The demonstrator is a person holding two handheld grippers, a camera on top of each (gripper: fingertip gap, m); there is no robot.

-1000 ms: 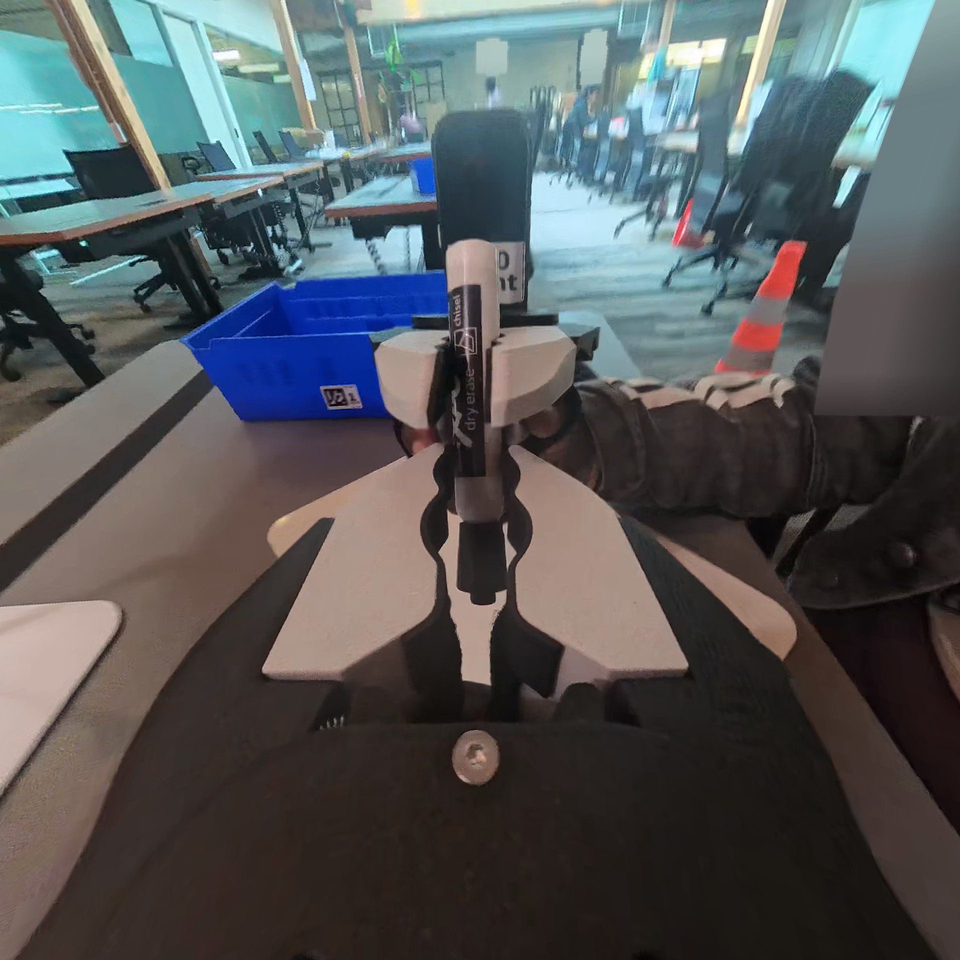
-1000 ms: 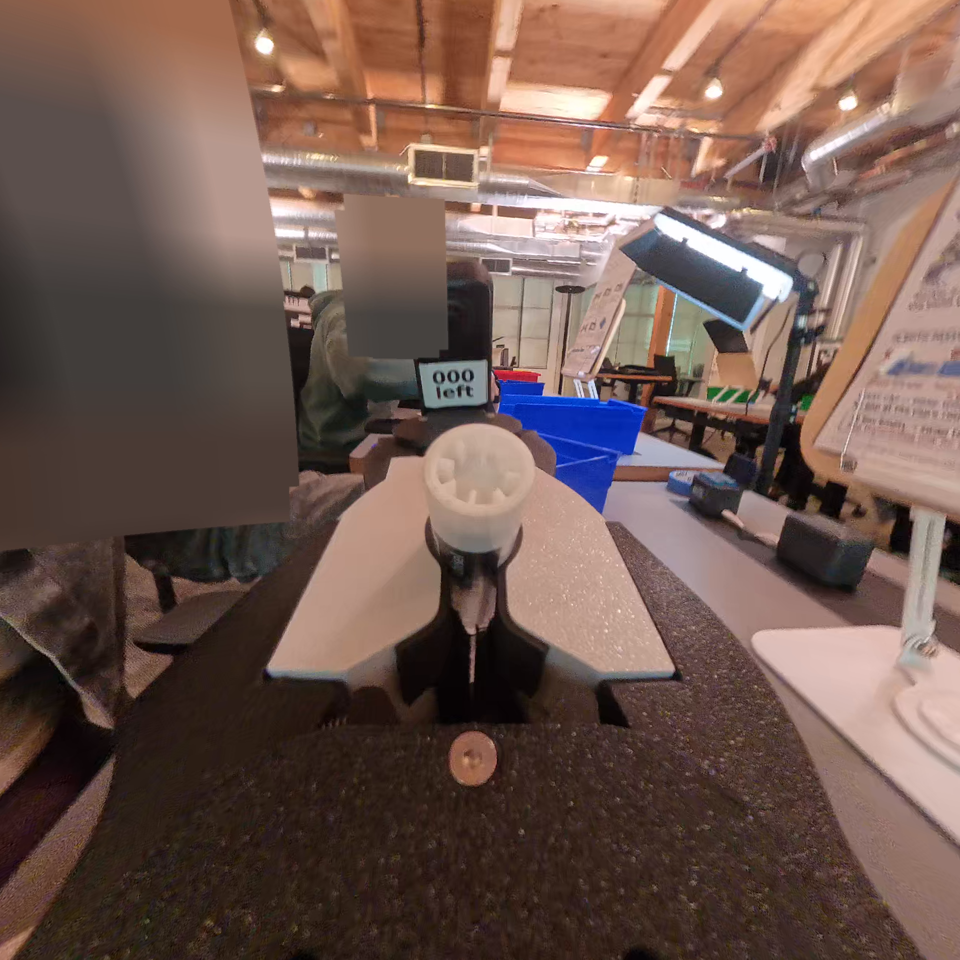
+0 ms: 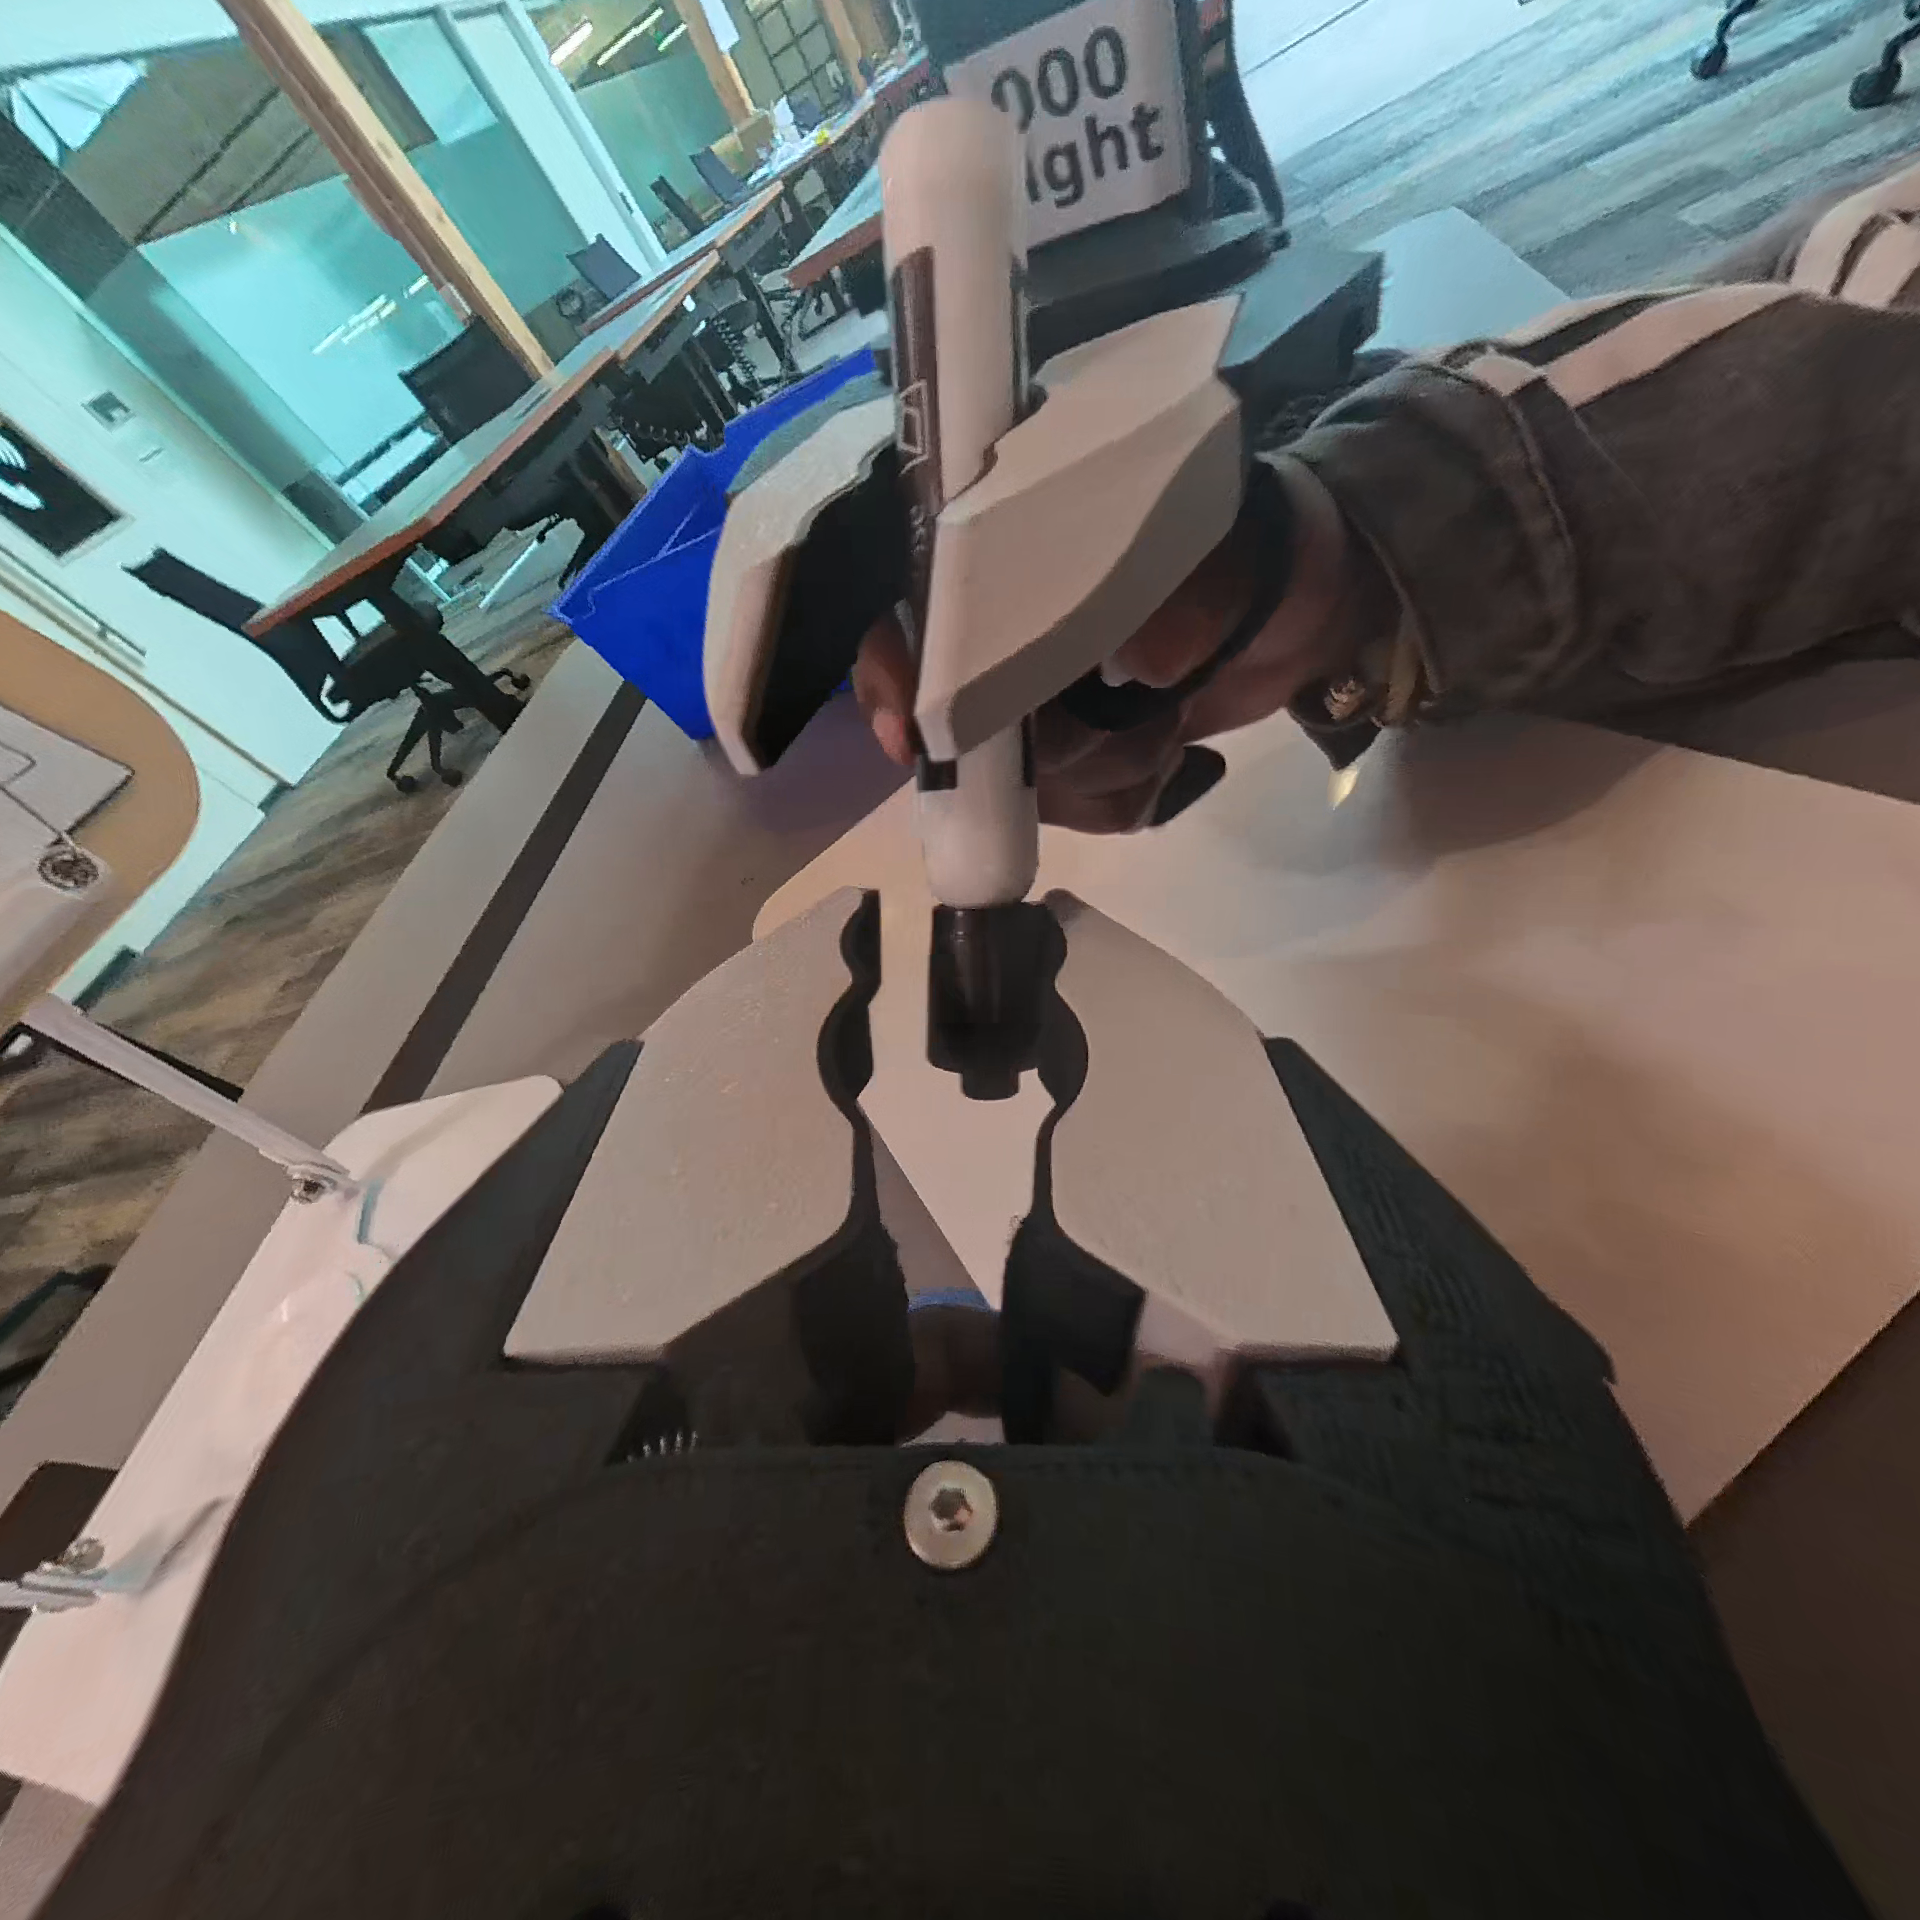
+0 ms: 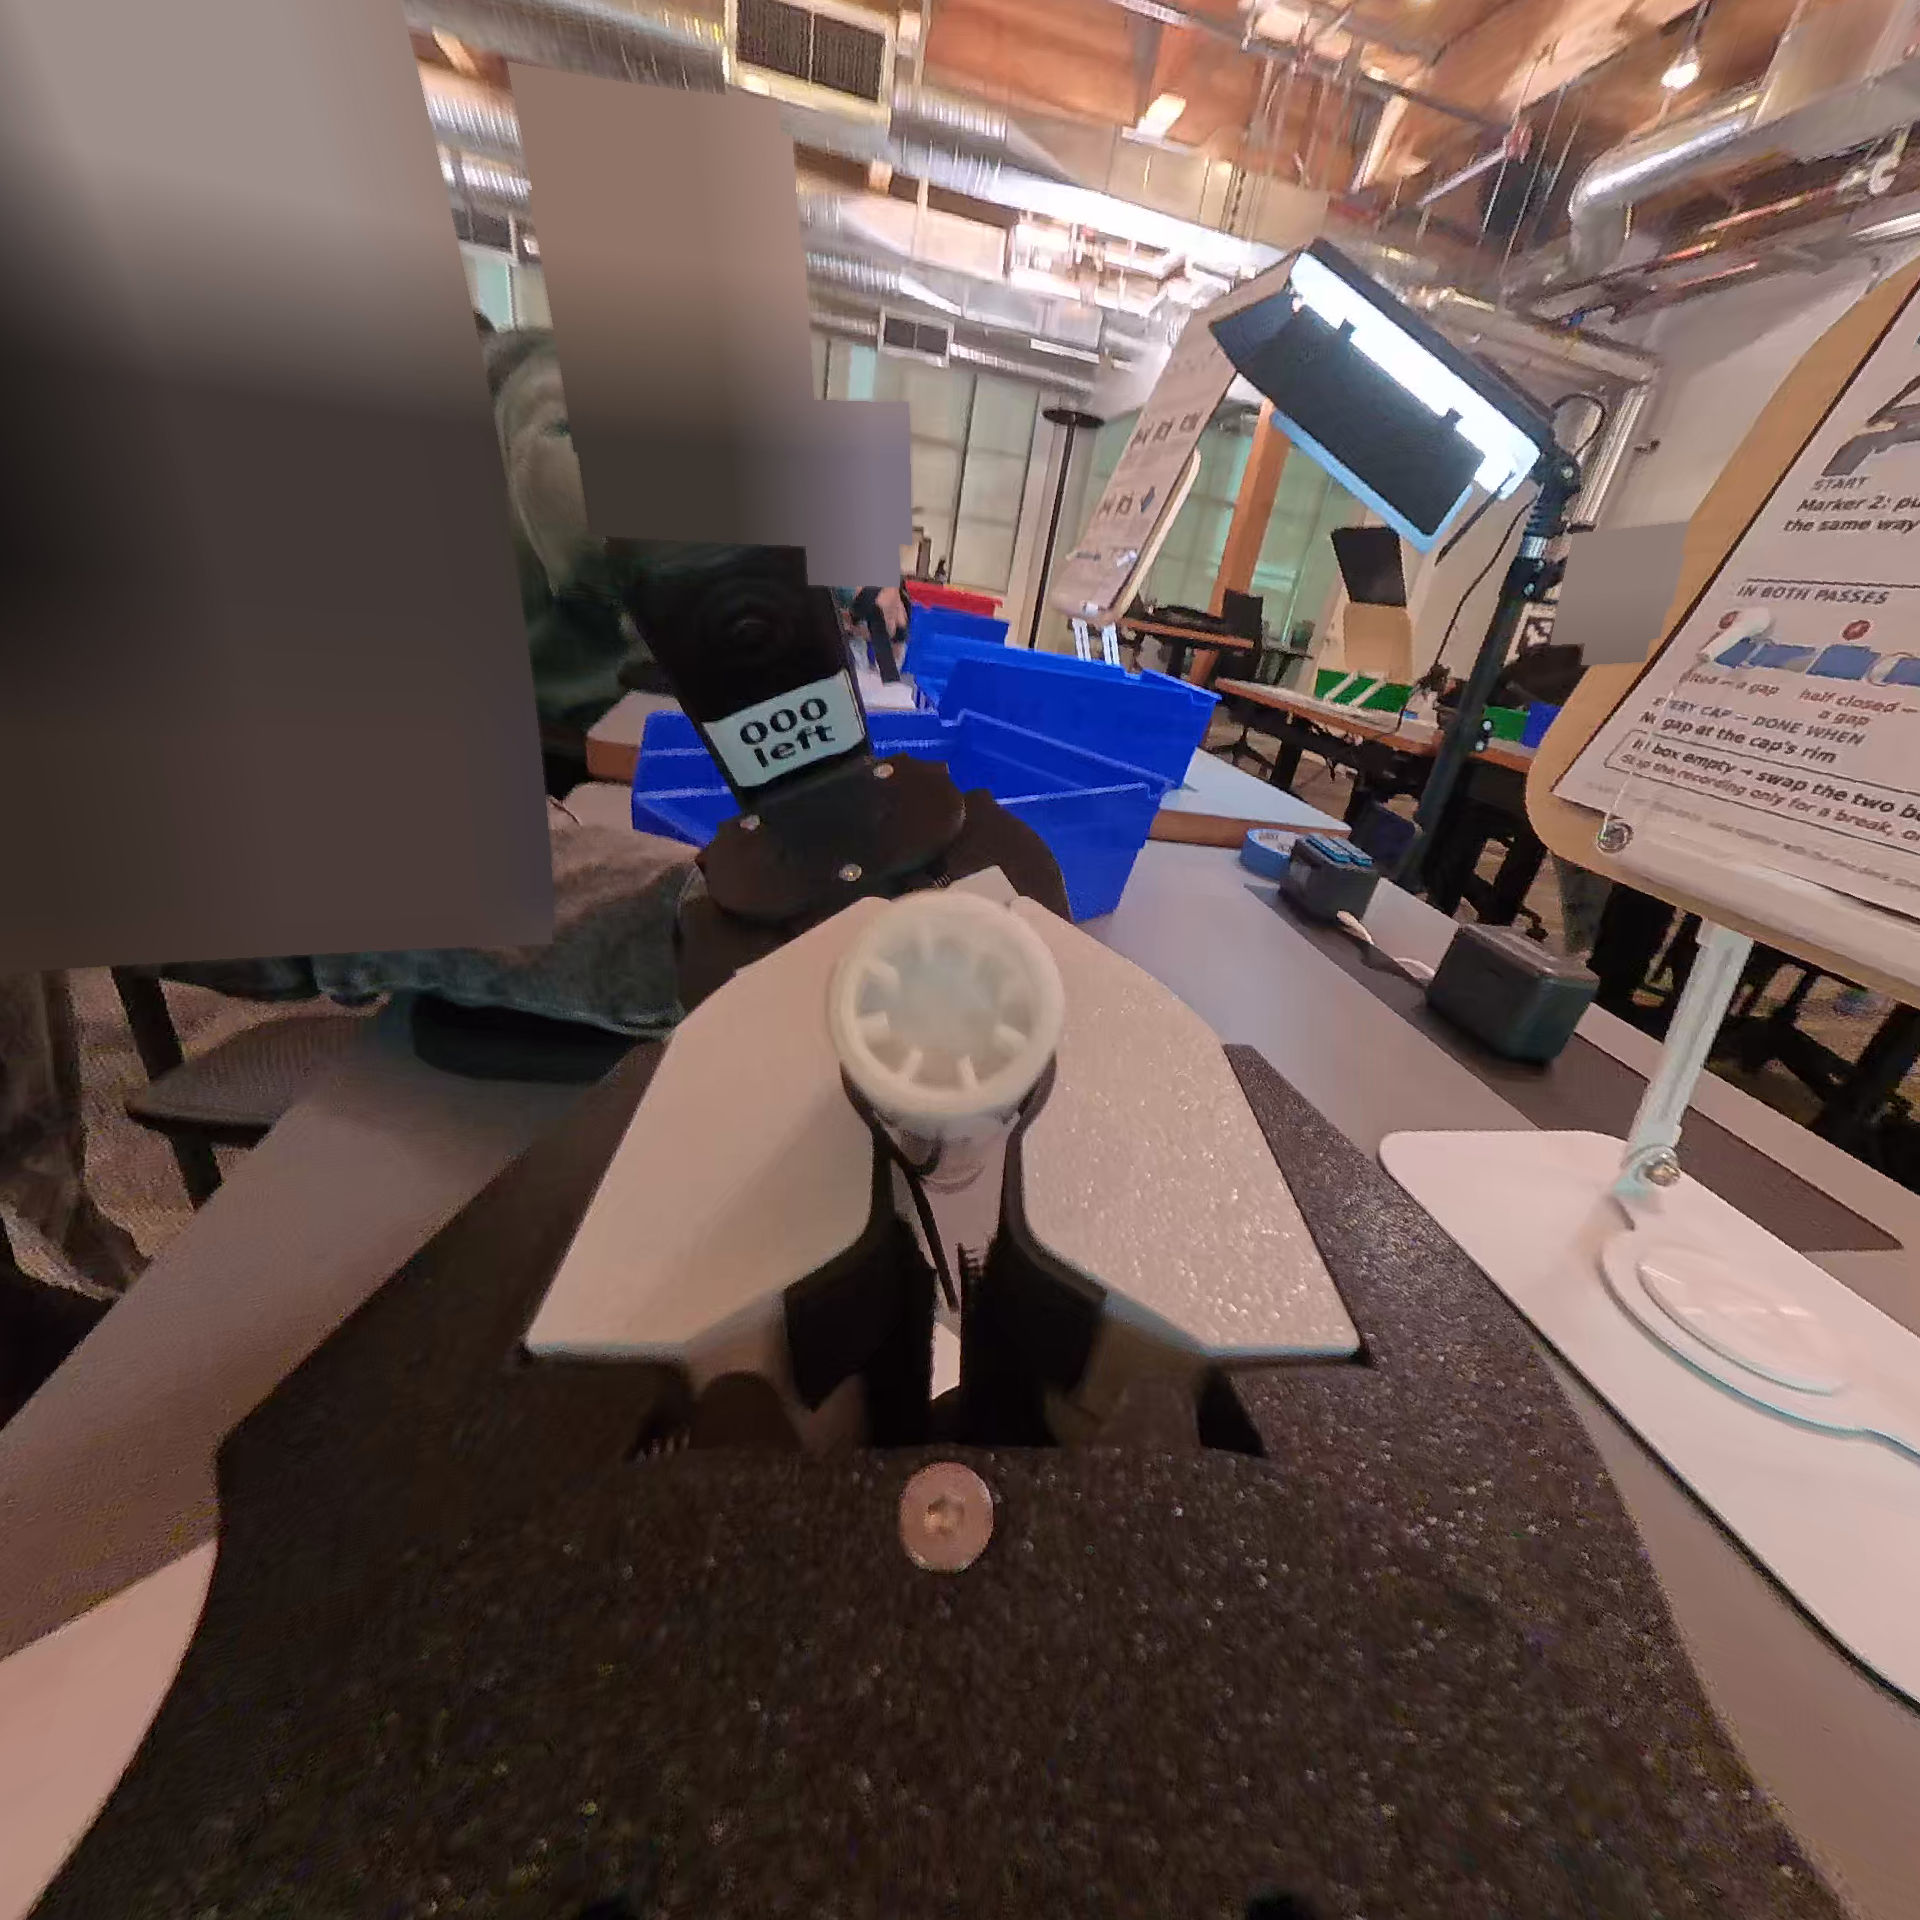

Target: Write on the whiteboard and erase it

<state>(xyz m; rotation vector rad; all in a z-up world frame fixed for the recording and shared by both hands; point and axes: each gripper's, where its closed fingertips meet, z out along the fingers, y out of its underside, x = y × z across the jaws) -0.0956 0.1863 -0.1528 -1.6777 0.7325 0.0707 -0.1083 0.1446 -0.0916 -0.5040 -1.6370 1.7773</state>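
The marker (image 3: 961, 582) is a white pen with a dark band down its side. The right gripper (image 3: 914, 582) holds it by the middle, with one white finger (image 3: 1081, 561) on each side pressing on it. The marker points down toward the left gripper (image 3: 966, 997). Its black tip end (image 3: 977, 997) sits between the left gripper's two white fingers (image 3: 727, 1132). The tip end lies close against the finger on the right side of the picture, and there is a clear gap between it and the other finger. So the left gripper is open and is not squeezing the marker.

In the right wrist view, the round white back end of the marker (image 4: 948, 1013) faces the camera. It sticks up between the two white fingers (image 4: 1153, 1164) of the right gripper (image 4: 948, 1101), which are closed on the marker just below it. The left gripper (image 4: 831, 831) shows farther off, right behind the marker.

Under the two grippers lies the whiteboard (image 3: 1455, 1039), flat on the grey table (image 3: 623, 831). A hand (image 3: 1101, 748) in a dark sleeve (image 3: 1610, 520) holds the right gripper.

Blue bins (image 4: 1060, 748) stand on the table behind the grippers. To the right side a sign on a white stand (image 4: 1704, 727) sits on the table, with small dark boxes (image 4: 1507, 997) near it. Farther back a bright lamp (image 4: 1382, 416) hangs on a black pole
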